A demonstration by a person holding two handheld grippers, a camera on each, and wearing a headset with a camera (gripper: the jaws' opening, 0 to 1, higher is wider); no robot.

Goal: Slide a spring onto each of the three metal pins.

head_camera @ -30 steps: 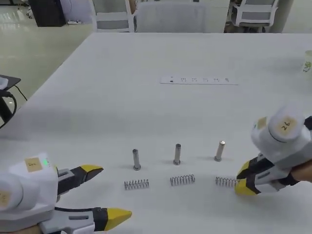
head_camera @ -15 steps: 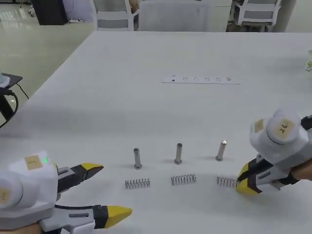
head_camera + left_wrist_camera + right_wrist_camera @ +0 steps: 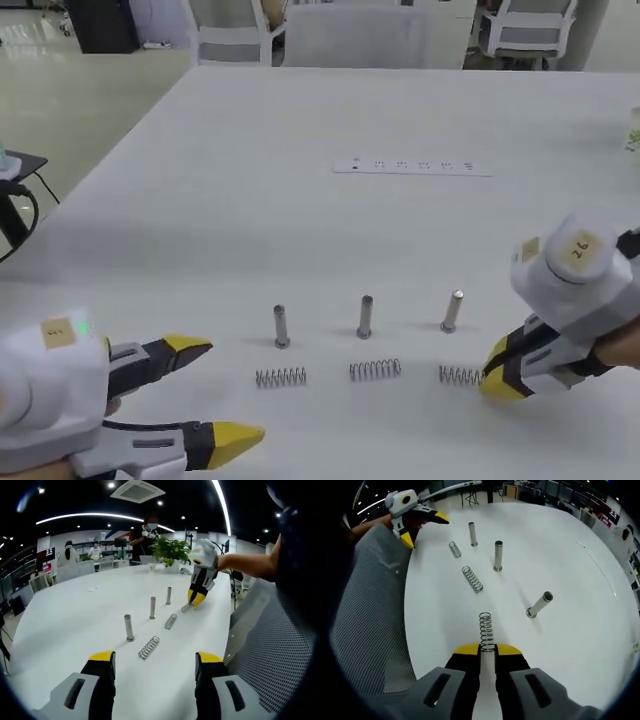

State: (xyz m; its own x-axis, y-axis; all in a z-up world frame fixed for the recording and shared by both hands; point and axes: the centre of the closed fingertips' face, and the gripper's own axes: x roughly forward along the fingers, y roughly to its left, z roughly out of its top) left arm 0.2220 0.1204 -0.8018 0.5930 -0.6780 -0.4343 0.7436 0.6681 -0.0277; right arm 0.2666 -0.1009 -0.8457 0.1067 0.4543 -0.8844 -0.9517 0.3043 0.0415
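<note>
Right of the middle pin (image 3: 366,316), a short silver metal post standing upright on the white table (image 3: 300,200), my right gripper (image 3: 495,375) has its yellow-tipped jaws pinched together on the end of the right spring (image 3: 460,375). This is a small coil of silver wire lying flat on the tabletop. In the right gripper view I hold only its last few turns, and the rest runs straight out from the tips.

With so little in the grip, I judge the coil will sag or swing when lifted. I would raise it slowly and turn my wrist until the free end hangs down. Then I would line the bore up over the head of the right pin (image 3: 452,311), which stands just beyond the spring. I should lower it without nudging the post, since I cannot tell whether the pins are fixed. I would let go only once several turns are past the head.

Left of the middle pin, on my side of the row, my left gripper (image 3: 225,392) rests with jaws spread wide and holds nothing. It is clear of the left spring (image 3: 281,377) and left pin (image 3: 280,326). The middle spring (image 3: 375,370) lies just on my side of the middle pin, apart from both grippers.

Beyond the middle pin the tabletop is bare up to a flush socket strip (image 3: 412,166) well away, so there is room to swing upward and outward. On my side, the gripper views show the table edge fairly near the springs. A dropped coil could roll off there.
</note>
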